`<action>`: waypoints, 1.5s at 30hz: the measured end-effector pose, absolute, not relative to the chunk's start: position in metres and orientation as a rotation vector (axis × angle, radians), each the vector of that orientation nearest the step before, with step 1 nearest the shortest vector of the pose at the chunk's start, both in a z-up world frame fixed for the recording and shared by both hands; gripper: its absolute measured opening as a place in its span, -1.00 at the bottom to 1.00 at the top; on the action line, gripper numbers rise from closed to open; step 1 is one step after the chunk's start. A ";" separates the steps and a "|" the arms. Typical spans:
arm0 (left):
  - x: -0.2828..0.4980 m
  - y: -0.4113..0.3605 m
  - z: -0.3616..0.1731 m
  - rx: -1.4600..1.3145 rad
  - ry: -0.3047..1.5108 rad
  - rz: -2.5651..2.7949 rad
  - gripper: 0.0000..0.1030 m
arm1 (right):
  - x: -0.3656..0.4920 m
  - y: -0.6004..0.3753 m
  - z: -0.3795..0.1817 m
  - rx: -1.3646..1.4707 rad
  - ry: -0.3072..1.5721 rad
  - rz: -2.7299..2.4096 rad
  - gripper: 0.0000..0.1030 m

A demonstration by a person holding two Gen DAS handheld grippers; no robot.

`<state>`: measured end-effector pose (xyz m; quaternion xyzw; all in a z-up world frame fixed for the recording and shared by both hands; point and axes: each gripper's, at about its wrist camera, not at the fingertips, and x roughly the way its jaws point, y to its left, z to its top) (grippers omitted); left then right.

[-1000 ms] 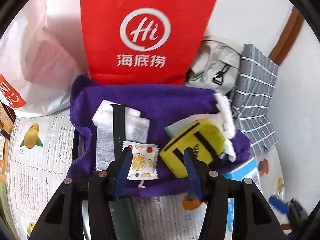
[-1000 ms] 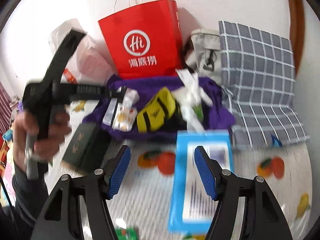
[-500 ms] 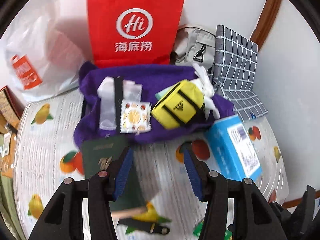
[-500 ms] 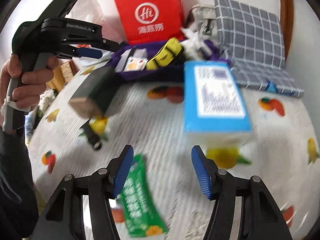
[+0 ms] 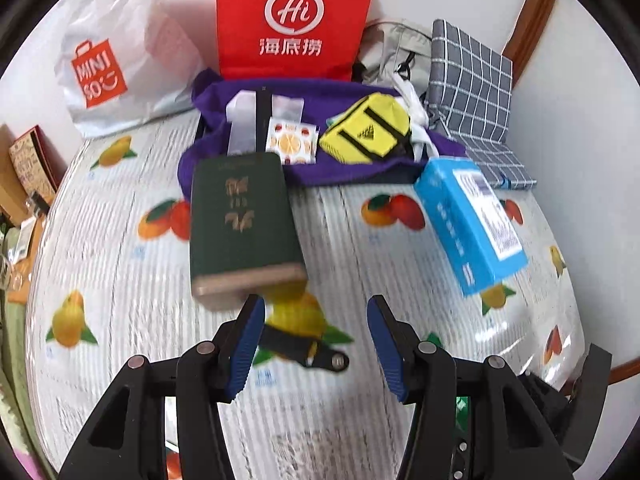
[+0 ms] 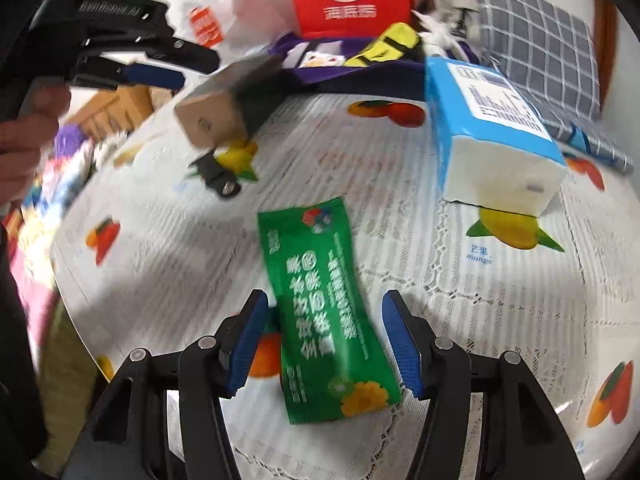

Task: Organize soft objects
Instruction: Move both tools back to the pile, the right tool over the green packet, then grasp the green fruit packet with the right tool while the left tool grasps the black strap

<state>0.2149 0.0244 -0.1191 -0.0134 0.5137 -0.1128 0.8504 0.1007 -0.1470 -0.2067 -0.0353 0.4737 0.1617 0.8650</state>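
Right gripper hovers, jaws apart, over the green sachet on the counter; best squared across its width. Left gripper gapes empty.

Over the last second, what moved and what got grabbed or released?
Both grippers pulled back from the purple cloth pile toward the near table. The left gripper now hangs open over a black strap, beside the dark green box. The right gripper now straddles the green sachet, pads clear of it. Nothing grabbed or released. The pile, blue tissue pack and red bag stayed put.
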 end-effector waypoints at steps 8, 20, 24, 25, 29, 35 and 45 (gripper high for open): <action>0.191 0.022 -0.128 -0.012 1.086 -0.219 -0.01 | 0.094 -0.146 -0.206 -0.118 0.958 0.291 -0.41; 0.182 0.043 -0.167 -0.115 1.143 -0.099 -0.01 | 0.099 -0.209 -0.205 -0.006 0.960 0.105 -0.55; 0.188 0.039 -0.179 -0.116 1.136 -0.055 -0.01 | 0.102 -0.232 -0.206 0.043 0.944 0.080 -0.55; 0.190 0.038 -0.182 -0.122 1.126 -0.050 -0.01 | 0.102 -0.235 -0.207 0.059 0.941 0.090 -0.54; 0.199 0.035 -0.191 -0.165 1.119 -0.036 -0.01 | 0.102 -0.240 -0.209 0.065 0.927 0.089 -0.53; 0.211 0.024 -0.200 -0.157 1.096 -0.002 0.38 | 0.110 -0.242 -0.210 0.078 0.914 0.084 -0.49; 0.215 -0.003 -0.209 -0.018 1.096 0.025 0.69 | 0.112 -0.243 -0.212 0.072 0.893 0.116 -0.35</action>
